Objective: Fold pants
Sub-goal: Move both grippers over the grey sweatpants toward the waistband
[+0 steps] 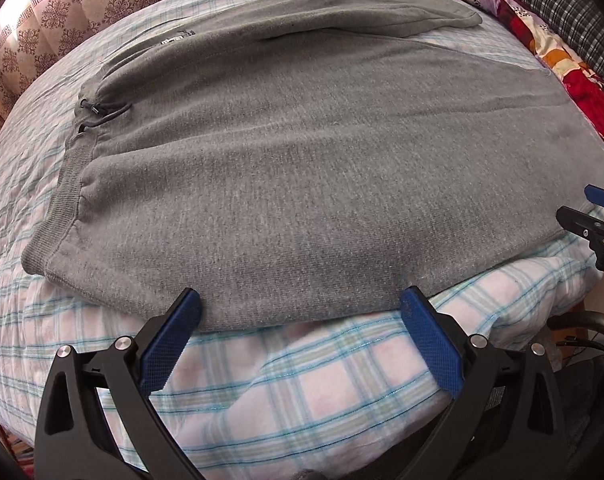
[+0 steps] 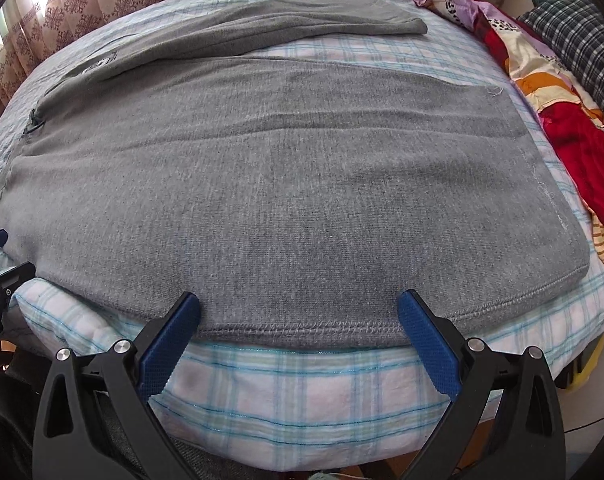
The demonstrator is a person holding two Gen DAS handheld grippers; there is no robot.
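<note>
Here the grey pants (image 1: 302,168) lie flat on the plaid bed (image 1: 302,380), soft and limp. Both the left tongs (image 1: 300,312) and right tongs (image 2: 298,312) gape apart at the near edge, the likely place to pinch.

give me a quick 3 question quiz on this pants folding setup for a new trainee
1. True or false: the left gripper is shut on the grey pants.
2. Which end of the pants lies toward the left in the left wrist view? A) the ribbed waistband with its drawstring B) the leg hems C) cannot tell
3. Fill in: the right gripper sits at the pants' stitched ____, over the plaid sheet.

Key
1. False: both grippers are open at the near edge.
2. A
3. Hem
</note>
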